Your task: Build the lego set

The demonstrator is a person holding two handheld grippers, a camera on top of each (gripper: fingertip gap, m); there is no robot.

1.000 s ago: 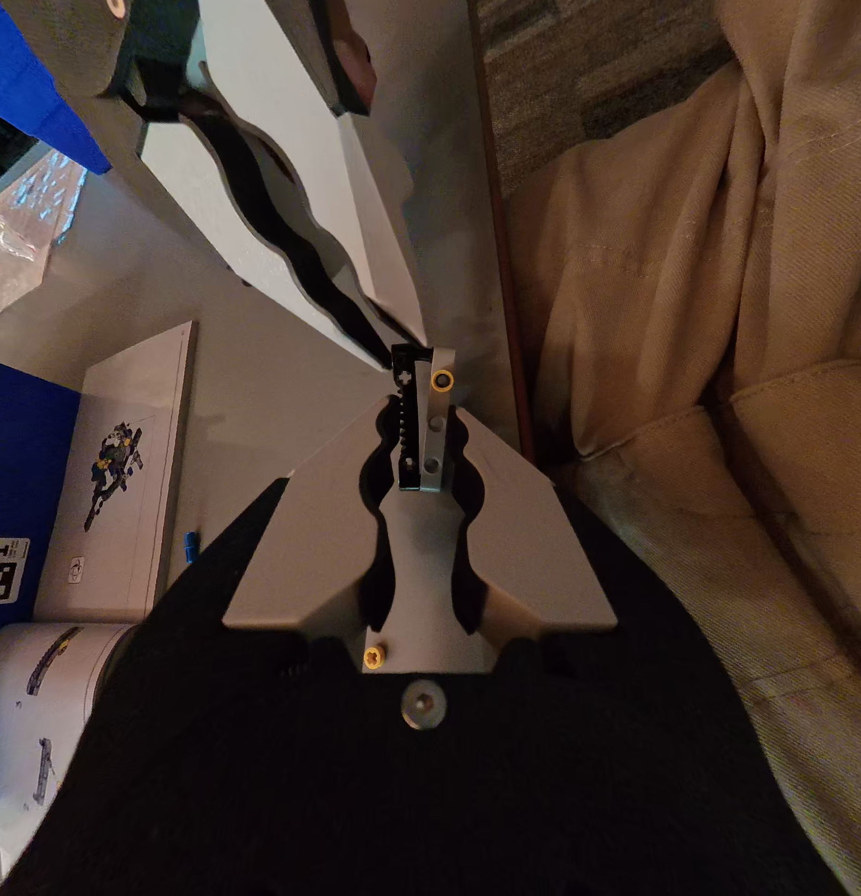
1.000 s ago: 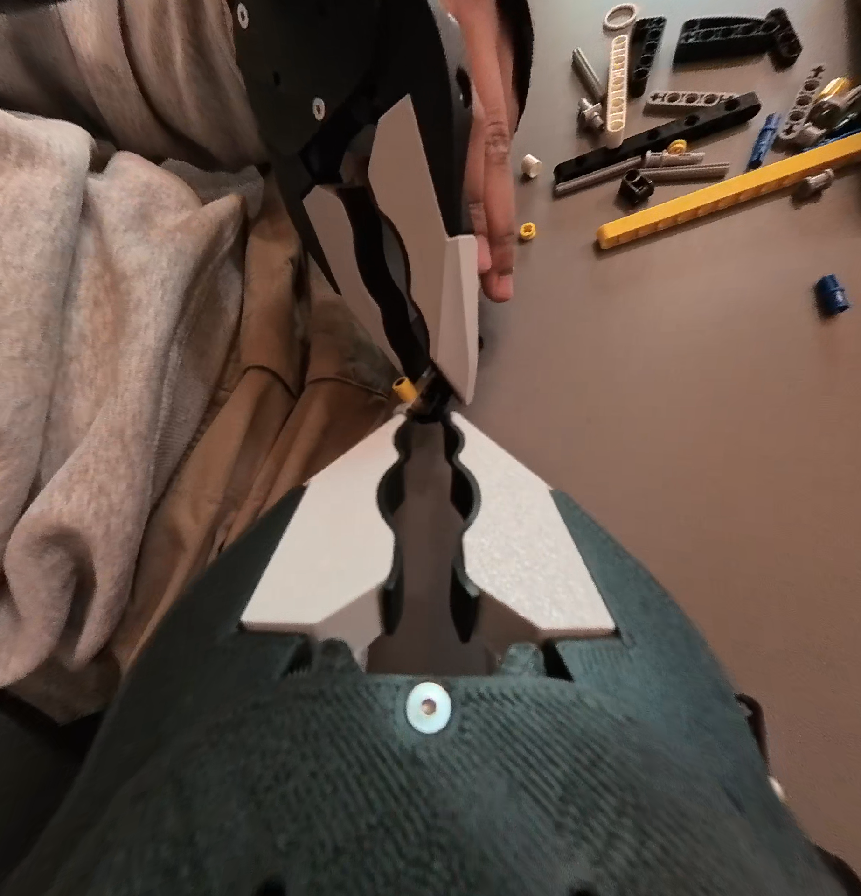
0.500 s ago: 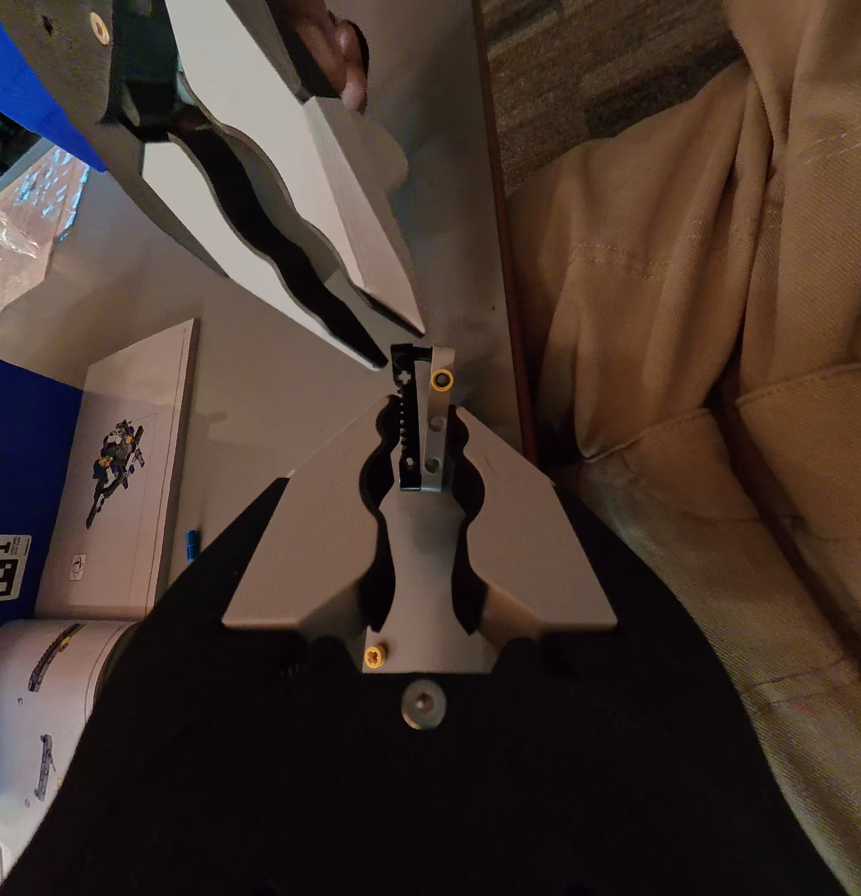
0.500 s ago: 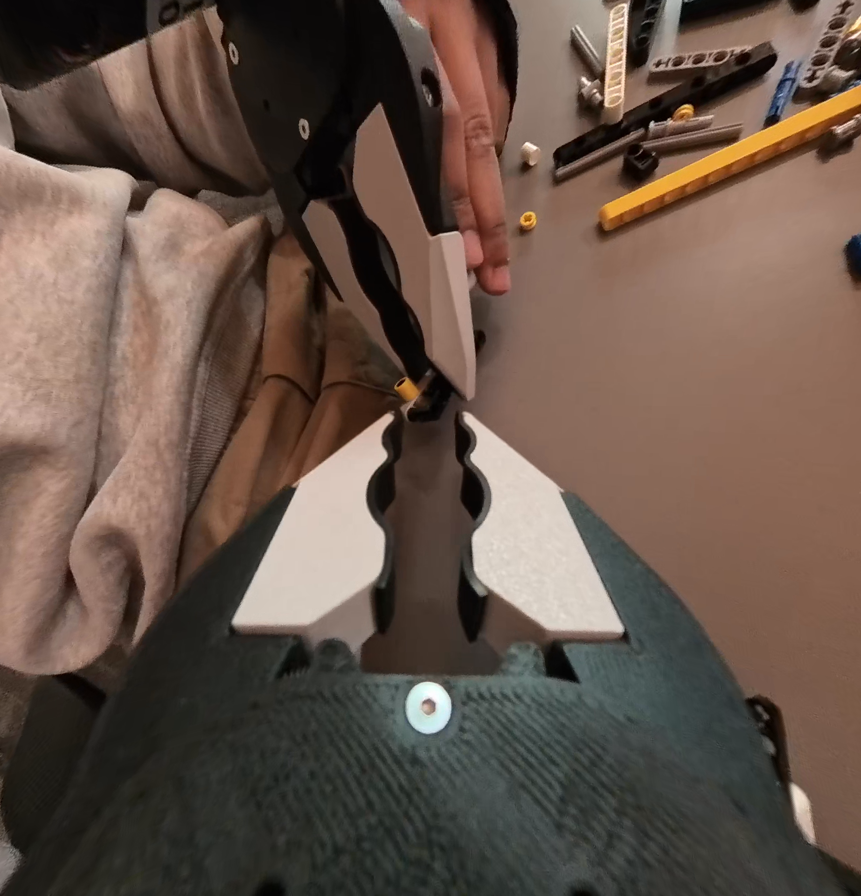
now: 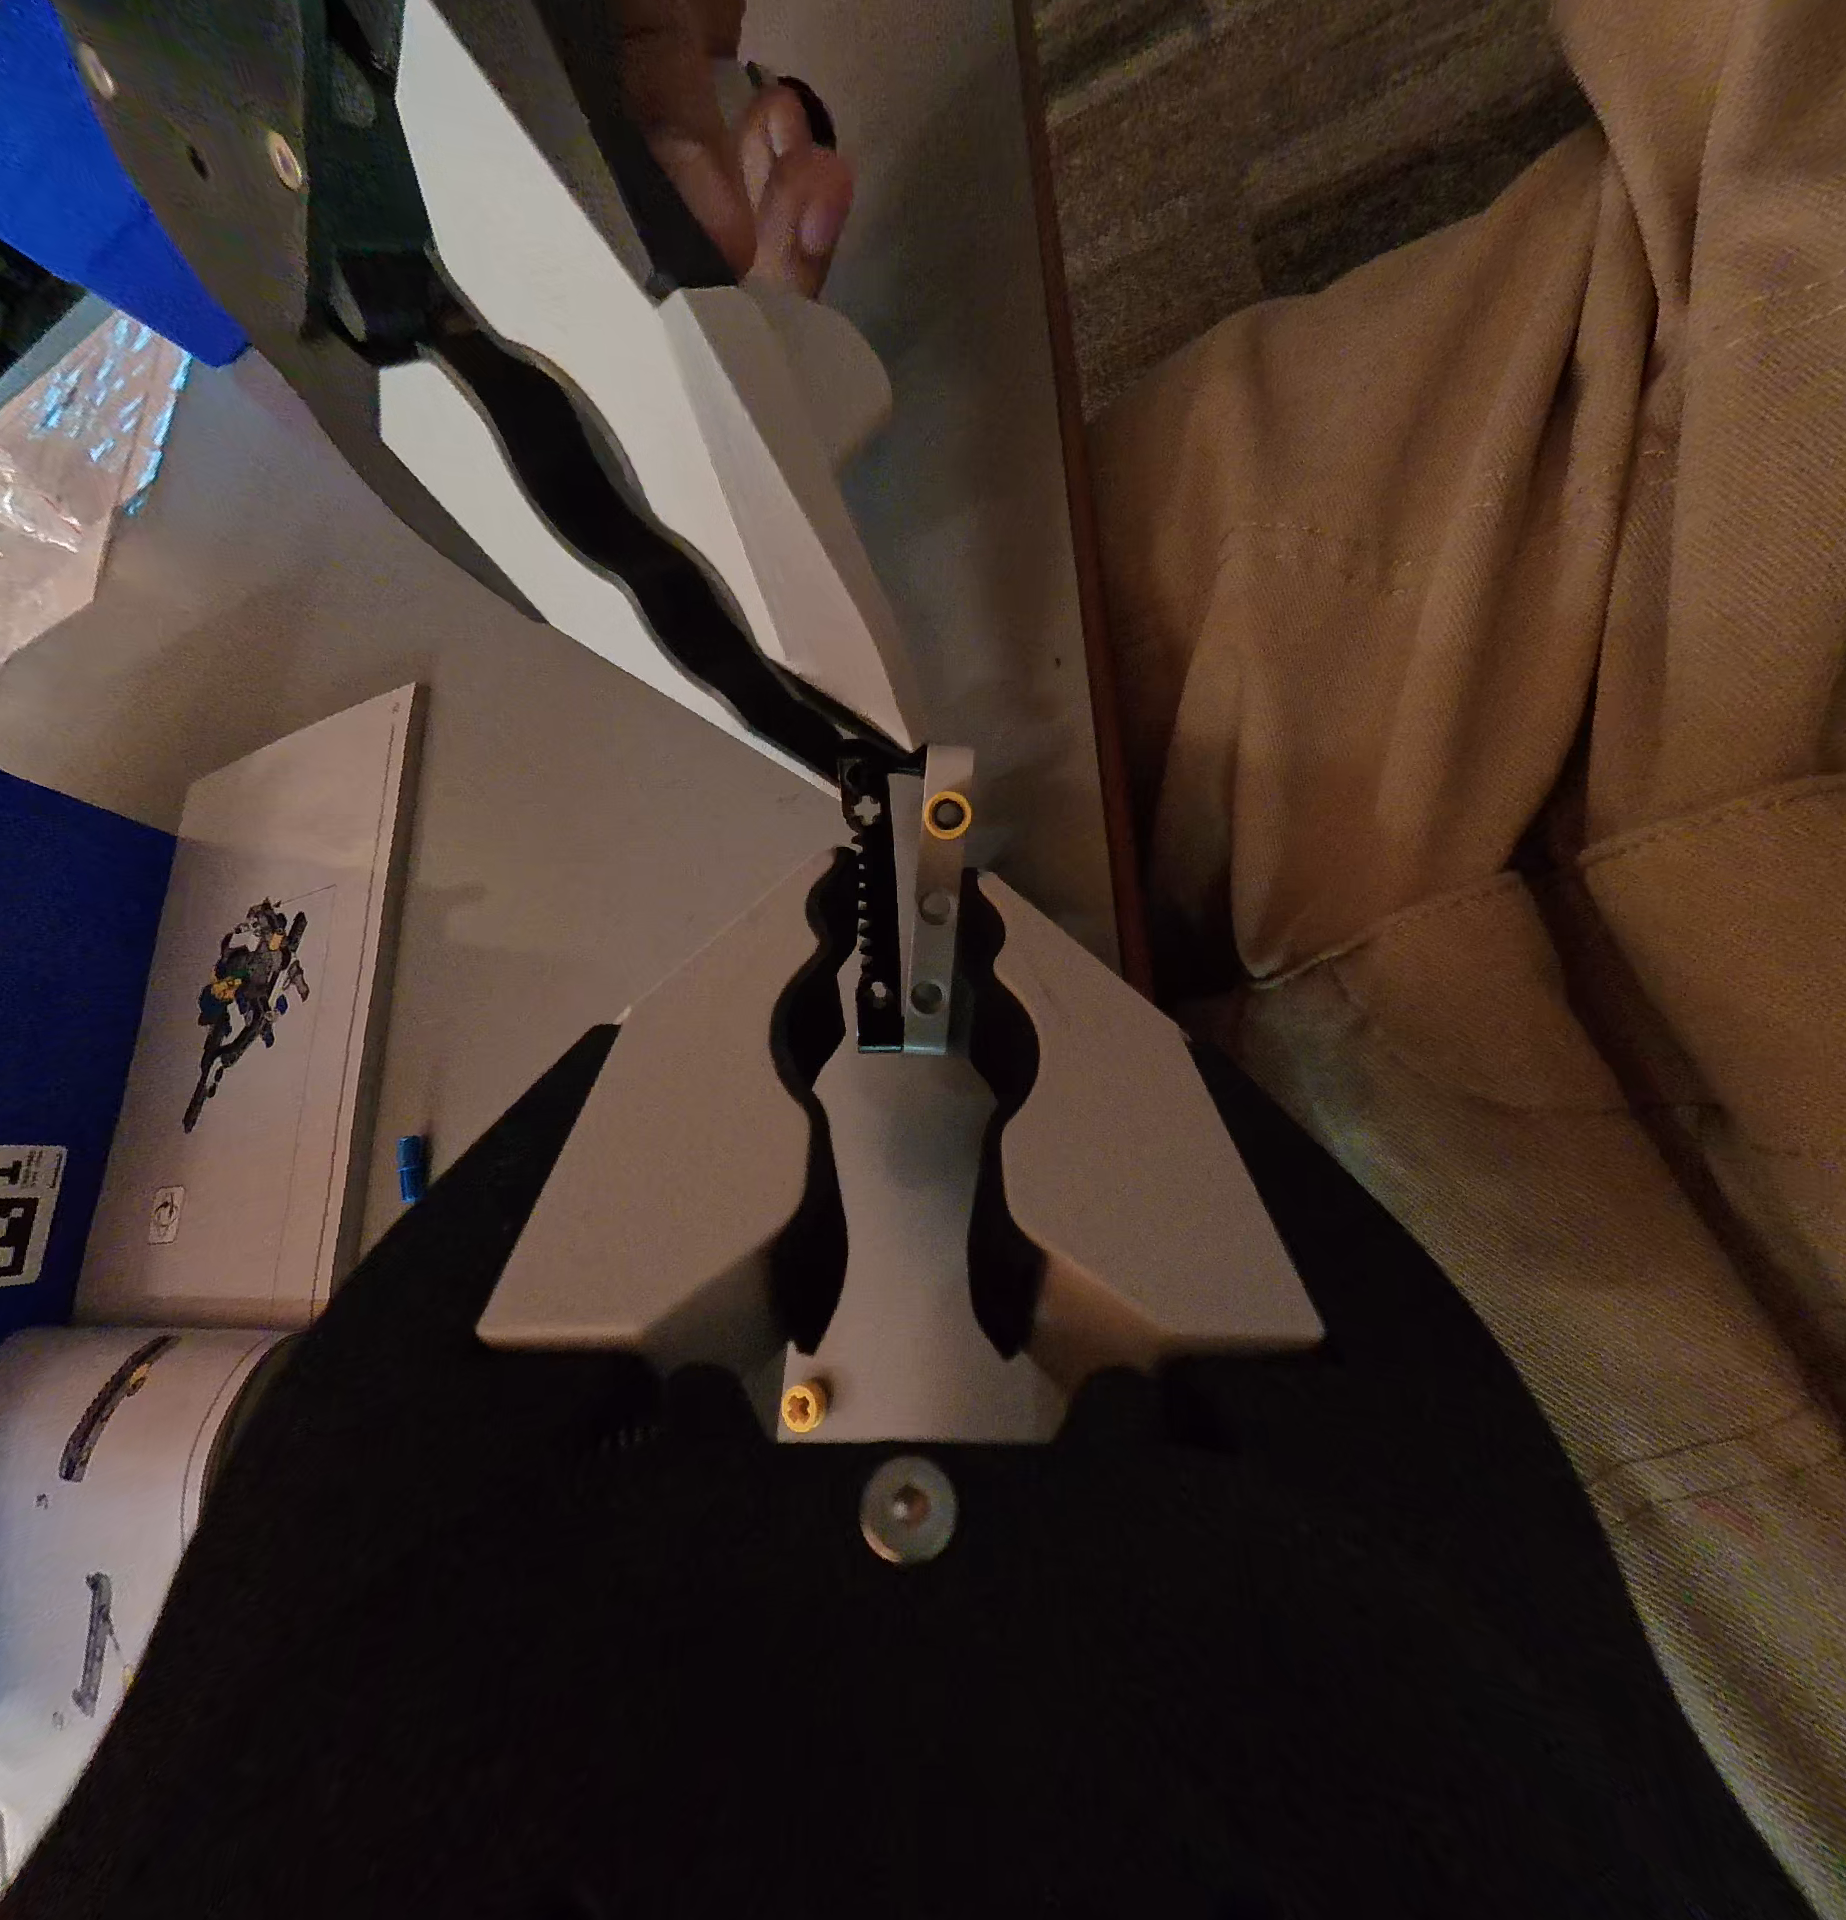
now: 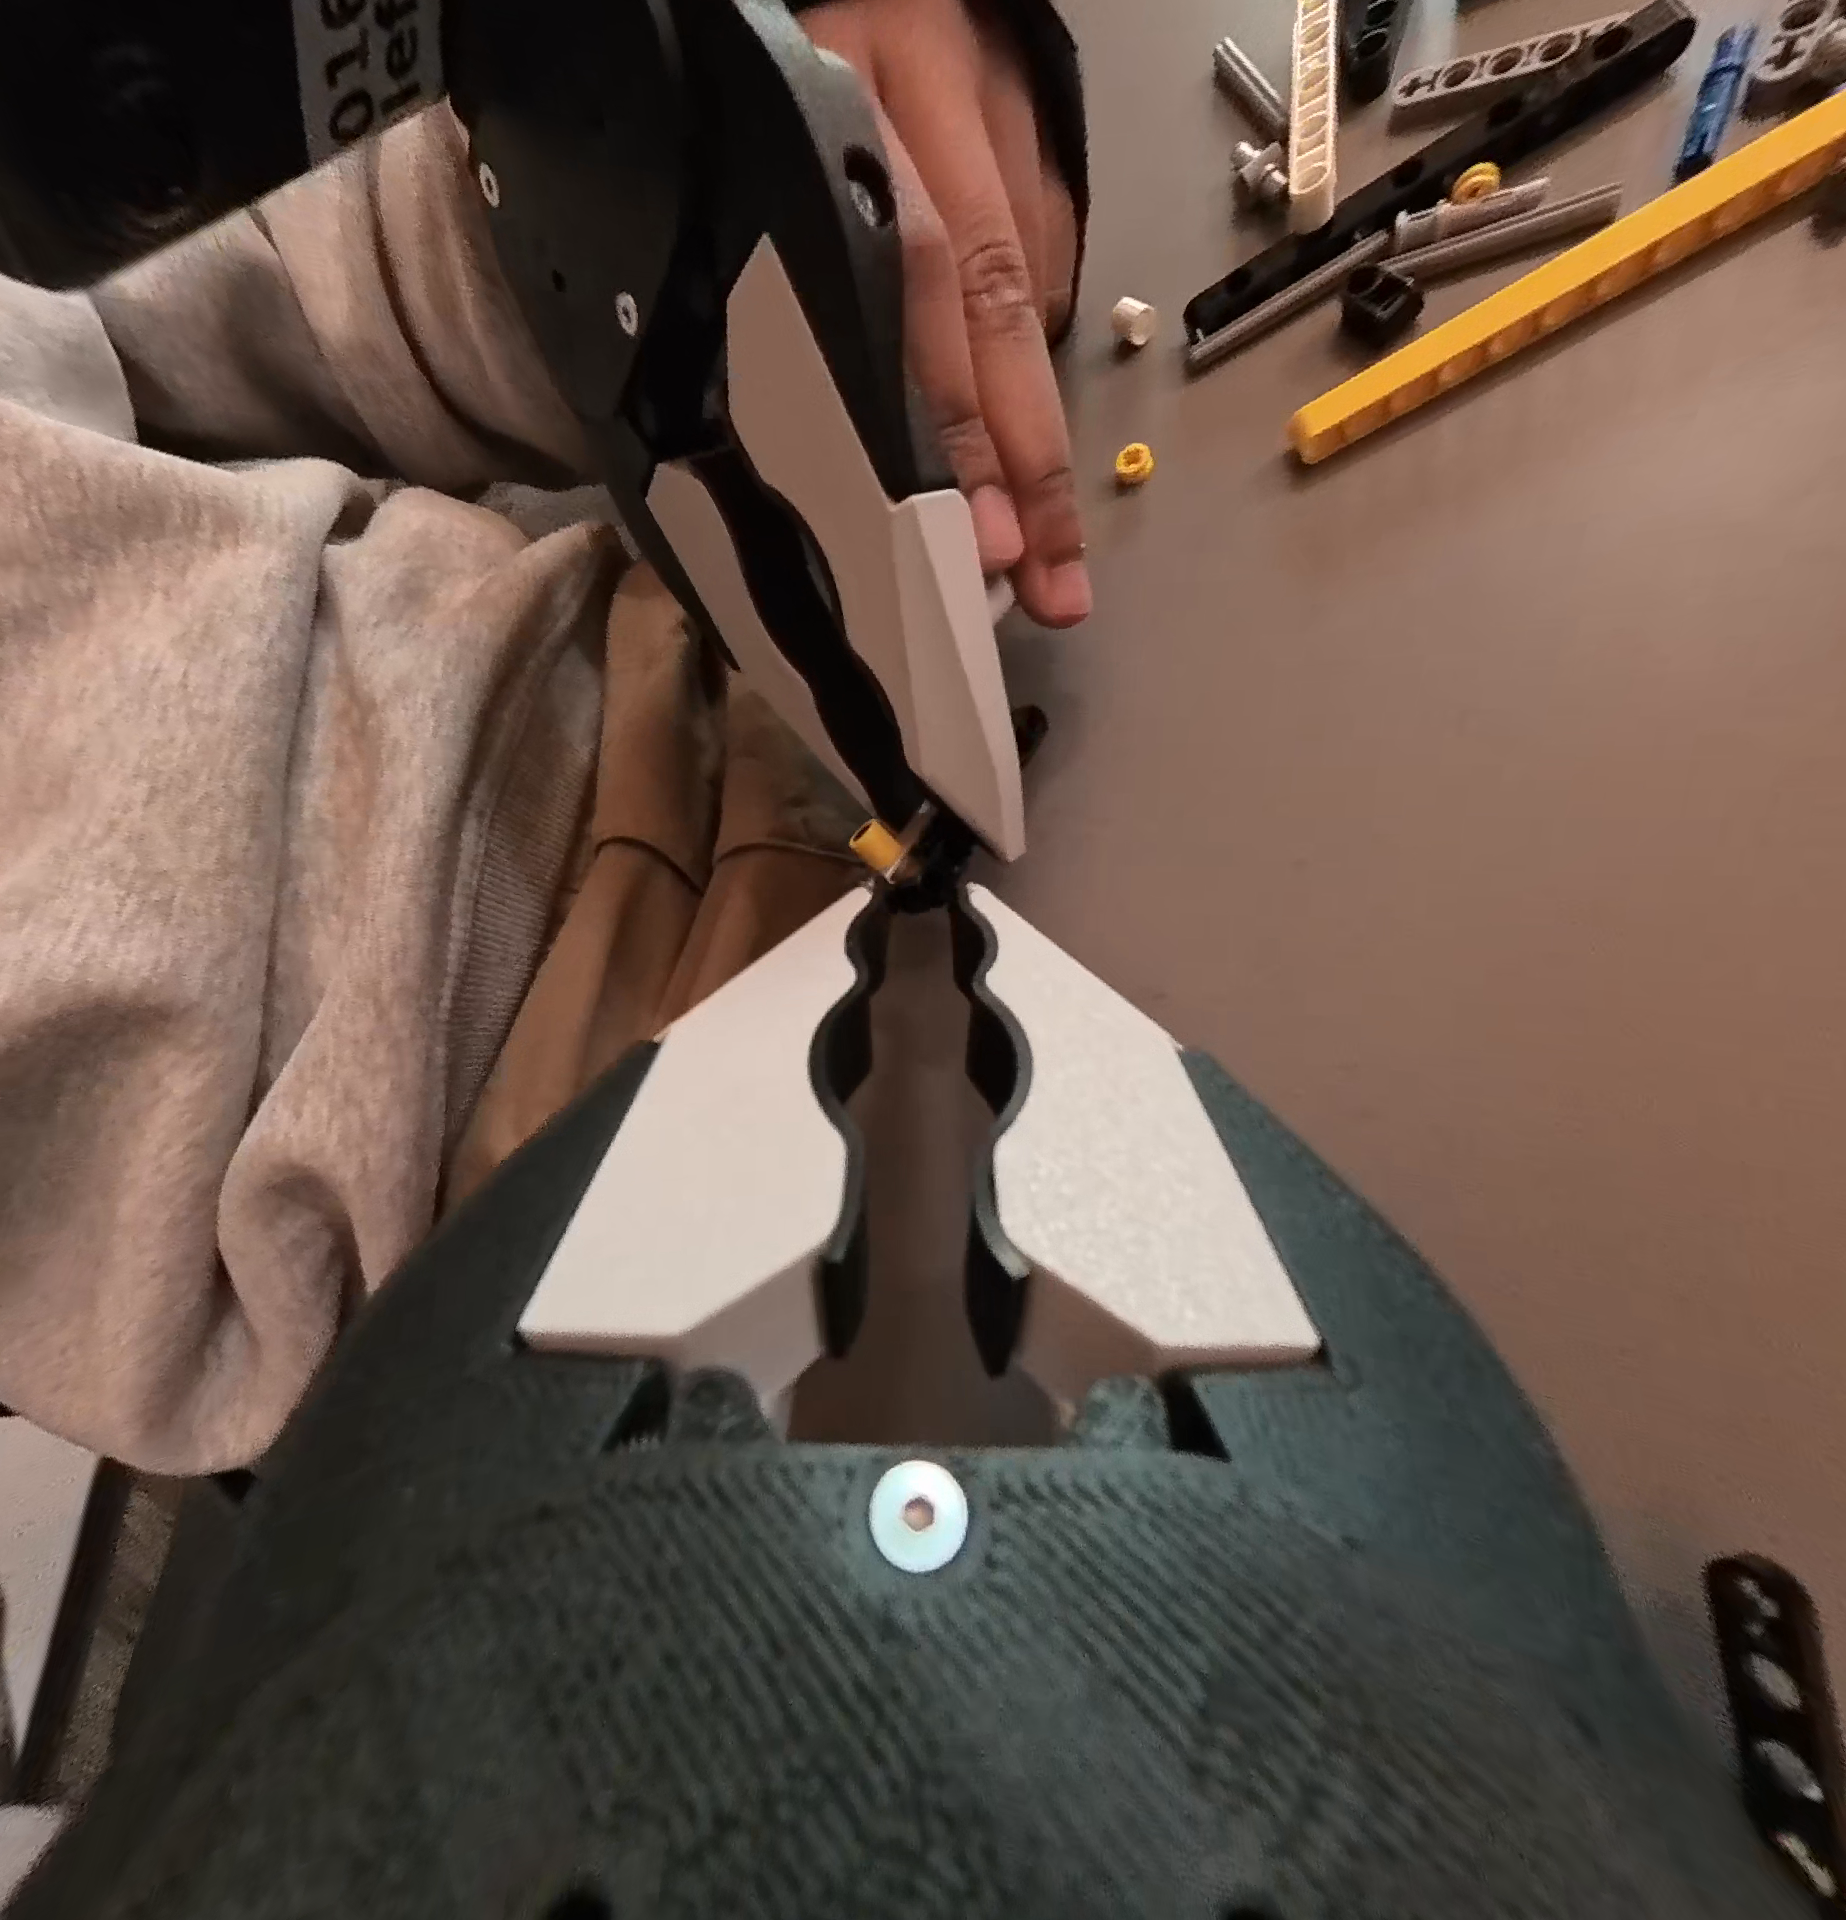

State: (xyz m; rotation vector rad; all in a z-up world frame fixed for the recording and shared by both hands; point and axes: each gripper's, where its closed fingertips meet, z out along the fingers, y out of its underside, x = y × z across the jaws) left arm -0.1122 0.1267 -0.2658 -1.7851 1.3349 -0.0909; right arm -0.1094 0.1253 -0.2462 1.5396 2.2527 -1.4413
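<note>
Judging from the loose parts [image 6: 1418, 239] scattered on the tabletop [image 6: 1418, 831] beyond it, the build is barely begun: only a small black-and-grey subassembly [image 5: 903, 914] is pinched in the left gripper [image 5: 903, 935], its far tip nipped by the narrowed right gripper [image 6: 914, 894].

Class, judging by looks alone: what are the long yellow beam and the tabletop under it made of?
Yellow beam: likely hard moulded plastic, with even colour, crisp edges and a row of holes.
Tabletop: smooth, matte brown-grey, perhaps laminate; no grain shows, so this is uncertain.
</note>
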